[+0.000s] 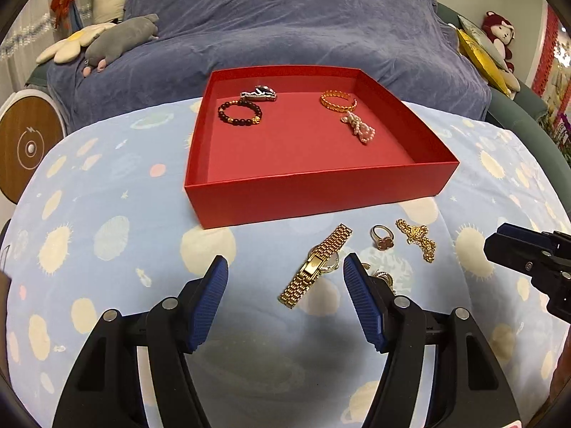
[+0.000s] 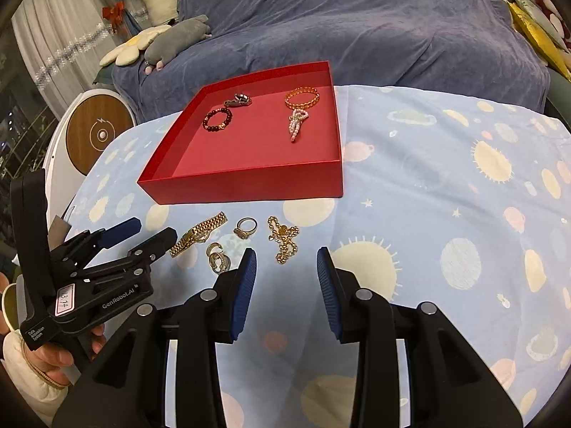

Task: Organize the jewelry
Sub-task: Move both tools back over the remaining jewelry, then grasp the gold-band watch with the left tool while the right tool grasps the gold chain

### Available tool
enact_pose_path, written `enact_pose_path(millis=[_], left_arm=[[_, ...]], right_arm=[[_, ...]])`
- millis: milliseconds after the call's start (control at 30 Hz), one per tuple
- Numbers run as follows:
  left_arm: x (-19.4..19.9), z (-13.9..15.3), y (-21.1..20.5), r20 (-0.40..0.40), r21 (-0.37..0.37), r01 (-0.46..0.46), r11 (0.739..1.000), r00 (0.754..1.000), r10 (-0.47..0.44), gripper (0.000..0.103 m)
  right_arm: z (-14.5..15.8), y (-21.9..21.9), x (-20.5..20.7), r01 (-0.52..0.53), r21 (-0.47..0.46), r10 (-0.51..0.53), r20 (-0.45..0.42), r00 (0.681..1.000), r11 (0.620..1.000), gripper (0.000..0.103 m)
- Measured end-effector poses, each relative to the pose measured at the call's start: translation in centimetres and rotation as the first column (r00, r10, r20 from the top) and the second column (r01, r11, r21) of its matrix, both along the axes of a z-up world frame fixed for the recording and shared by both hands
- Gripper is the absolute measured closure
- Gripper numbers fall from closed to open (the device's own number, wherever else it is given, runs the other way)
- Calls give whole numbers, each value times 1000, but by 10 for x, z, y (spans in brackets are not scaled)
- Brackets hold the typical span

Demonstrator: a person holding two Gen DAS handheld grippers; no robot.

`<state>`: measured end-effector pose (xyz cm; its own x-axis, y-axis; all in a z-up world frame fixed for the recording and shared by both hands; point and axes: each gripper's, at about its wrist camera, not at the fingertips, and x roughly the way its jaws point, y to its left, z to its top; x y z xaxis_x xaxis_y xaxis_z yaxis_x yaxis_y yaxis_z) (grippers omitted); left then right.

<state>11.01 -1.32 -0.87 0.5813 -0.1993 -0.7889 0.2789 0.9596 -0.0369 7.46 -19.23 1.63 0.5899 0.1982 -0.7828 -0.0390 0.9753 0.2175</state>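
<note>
A red tray (image 1: 314, 192) (image 2: 249, 187) sits on the patterned cloth. It holds a dark bead bracelet (image 1: 239, 112), a silver clip (image 1: 259, 93), a gold bangle (image 1: 337, 102) and a pearl piece (image 1: 361, 129). On the cloth in front lie a gold watch (image 1: 316, 265) (image 2: 198, 233), a ring (image 1: 381, 237) (image 2: 246, 227), a gold chain (image 1: 418, 238) (image 2: 283, 238) and earrings (image 2: 217, 256). My left gripper (image 1: 285, 271) (image 2: 146, 235) is open and empty just left of the watch. My right gripper (image 2: 286, 260) is open and empty just below the gold chain.
A sofa under a blue-grey cover (image 1: 285, 28) stands behind the table, with plush toys (image 1: 121, 37) at its left and a gold cushion (image 1: 481, 57) at its right. A round wooden-faced device (image 2: 98, 132) stands at the left.
</note>
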Motion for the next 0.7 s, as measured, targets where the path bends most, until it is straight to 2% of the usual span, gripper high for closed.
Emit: enact_pose_path(millis=[133,300,367,433,500,533,700], left_arm=[[3,-10,-10,-14,6,28,1000,1000,-28,41],[12,-25,-15,-47,9,40,999,998,-39,54],[11,-25,-18,-27,27,45,999,999,-44,57],[11,-25,-19,-19,29,50,998,999,-49,63],[10,-25,-20,-15,30,54,998,998,-54,76],[10,-24,-21,-12,35,57,998,998,-57,80],[7,-23,-23,-13,36,63,997,998,-63,82]], right_arm=[[-7,7,3,-18,-15,18,-18,1000,1000,69],[-11,12,7,-33,-21,32,-27,999,999,69],[-11,14,7,-36,-28,35,-28,999,999,69],[-12,13,7,-37,-28,36,-32,999,999,69],[-13,13,7,-37,-28,36,-34,999,999,69],[-13,13,8,-37,-29,36,-34,999,999,69],[-13,13,8,-40,-35,39,-36,999,999,69]])
